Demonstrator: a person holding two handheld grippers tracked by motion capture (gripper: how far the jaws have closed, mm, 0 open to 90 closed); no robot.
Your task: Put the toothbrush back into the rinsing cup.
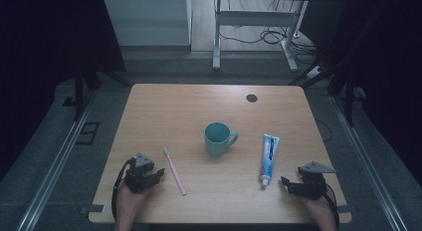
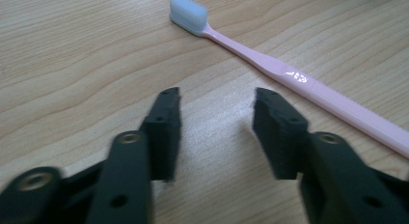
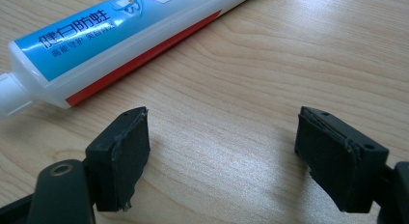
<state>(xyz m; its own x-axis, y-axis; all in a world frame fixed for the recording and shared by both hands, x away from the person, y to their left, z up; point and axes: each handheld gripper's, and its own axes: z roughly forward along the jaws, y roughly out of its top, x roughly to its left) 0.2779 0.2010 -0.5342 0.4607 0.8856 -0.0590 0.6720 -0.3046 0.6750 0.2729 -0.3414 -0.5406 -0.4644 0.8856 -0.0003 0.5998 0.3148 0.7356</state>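
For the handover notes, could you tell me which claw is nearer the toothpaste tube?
Right. The right claw sits just beside the toothpaste tube cap; the left claw is across the table, beyond the toothbrush.

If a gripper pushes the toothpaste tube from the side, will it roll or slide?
The toothpaste tube lies flat on the table and looks flattened, so it would probably slide or pivot. Its body looks soft and may dent when squeezed. The round cap end might swing more easily.

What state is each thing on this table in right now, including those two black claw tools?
Toothbrush: lying flat, untouched.
Mug: upright, handle to the right.
Toothpaste tube: lying flat, cap on, pointing toward the person.
Left gripper: open, holding nothing.
Right gripper: open, holding nothing.
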